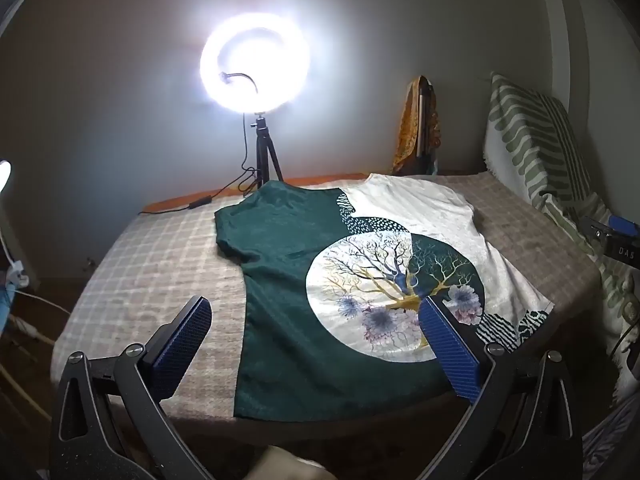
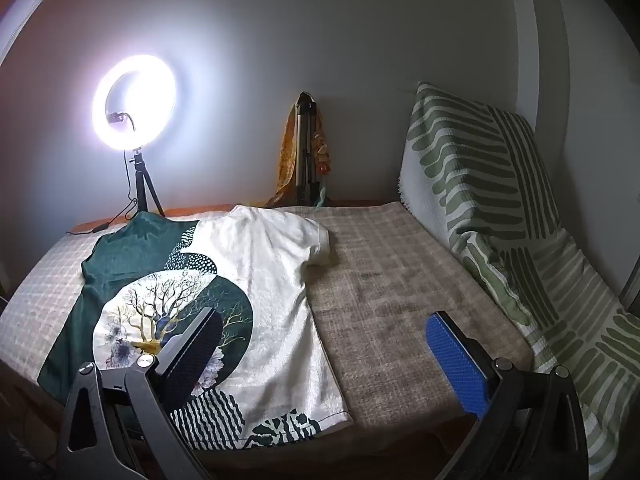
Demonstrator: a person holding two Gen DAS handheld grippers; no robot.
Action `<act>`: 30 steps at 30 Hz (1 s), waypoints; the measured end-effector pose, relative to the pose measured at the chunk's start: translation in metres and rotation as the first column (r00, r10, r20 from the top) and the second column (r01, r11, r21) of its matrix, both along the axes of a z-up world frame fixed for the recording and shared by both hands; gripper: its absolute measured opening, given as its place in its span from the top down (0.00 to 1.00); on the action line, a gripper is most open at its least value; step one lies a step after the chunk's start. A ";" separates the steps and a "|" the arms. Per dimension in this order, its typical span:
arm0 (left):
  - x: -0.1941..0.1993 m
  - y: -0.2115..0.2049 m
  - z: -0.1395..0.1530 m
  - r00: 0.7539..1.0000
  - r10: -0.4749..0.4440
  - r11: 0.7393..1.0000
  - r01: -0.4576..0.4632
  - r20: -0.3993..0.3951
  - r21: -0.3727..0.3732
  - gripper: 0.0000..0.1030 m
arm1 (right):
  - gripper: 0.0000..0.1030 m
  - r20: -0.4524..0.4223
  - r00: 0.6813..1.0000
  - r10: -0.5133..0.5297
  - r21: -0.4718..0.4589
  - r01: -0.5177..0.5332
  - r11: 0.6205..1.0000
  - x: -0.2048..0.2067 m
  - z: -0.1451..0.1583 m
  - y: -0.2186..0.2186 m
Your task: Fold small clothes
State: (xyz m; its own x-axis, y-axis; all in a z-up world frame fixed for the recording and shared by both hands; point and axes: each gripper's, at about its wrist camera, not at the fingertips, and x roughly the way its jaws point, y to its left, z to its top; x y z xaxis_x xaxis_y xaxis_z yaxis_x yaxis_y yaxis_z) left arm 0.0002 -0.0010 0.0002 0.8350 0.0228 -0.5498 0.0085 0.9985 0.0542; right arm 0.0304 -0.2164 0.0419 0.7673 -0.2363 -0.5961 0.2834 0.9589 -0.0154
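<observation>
A small T-shirt (image 1: pixel 320 264), half dark green and half white with a round tree print, lies spread flat on a checked blanket (image 1: pixel 160 264) on the bed. It also shows in the right wrist view (image 2: pixel 272 280). My left gripper (image 1: pixel 316 328) is open and empty, hovering above the shirt's near hem on the green side. My right gripper (image 2: pixel 324 344) is open and empty, above the shirt's white side and the bare blanket (image 2: pixel 400 312). The right gripper's body shows in the left wrist view at the right edge (image 1: pixel 612 236).
A lit ring light on a tripod (image 1: pixel 256 68) stands at the far edge of the bed, its cable trailing on the bed. A green-striped pillow (image 2: pixel 480 200) leans at the right. A folded tripod with an orange cloth (image 2: pixel 306 152) stands against the wall.
</observation>
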 end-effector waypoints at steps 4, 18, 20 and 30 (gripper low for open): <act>0.002 -0.003 0.001 1.000 -0.003 1.000 0.003 -0.001 -0.011 0.00 | 0.00 0.002 1.000 -0.001 -0.015 0.001 1.000 0.001 0.000 0.001; -0.006 -0.001 0.003 1.000 -0.009 1.000 0.009 0.010 -0.024 0.00 | 0.00 -0.003 1.000 0.004 -0.012 -0.004 1.000 0.002 -0.002 0.003; -0.005 0.000 0.003 1.000 -0.009 1.000 0.009 0.010 -0.026 0.00 | 0.00 -0.003 1.000 0.005 -0.011 -0.005 1.000 0.003 -0.002 0.003; -0.004 0.002 0.004 1.000 -0.006 1.000 0.006 0.014 -0.029 0.00 | 0.00 -0.005 1.000 0.005 -0.009 -0.005 1.000 0.003 -0.002 0.002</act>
State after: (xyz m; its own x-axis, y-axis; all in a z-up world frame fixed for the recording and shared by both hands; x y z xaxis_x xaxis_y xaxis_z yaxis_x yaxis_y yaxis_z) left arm -0.0042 0.0008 0.0047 0.8425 0.0015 -0.5387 0.0142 0.9996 0.0249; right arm 0.0333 -0.2143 0.0399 0.7656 -0.2379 -0.5978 0.2783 0.9602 -0.0257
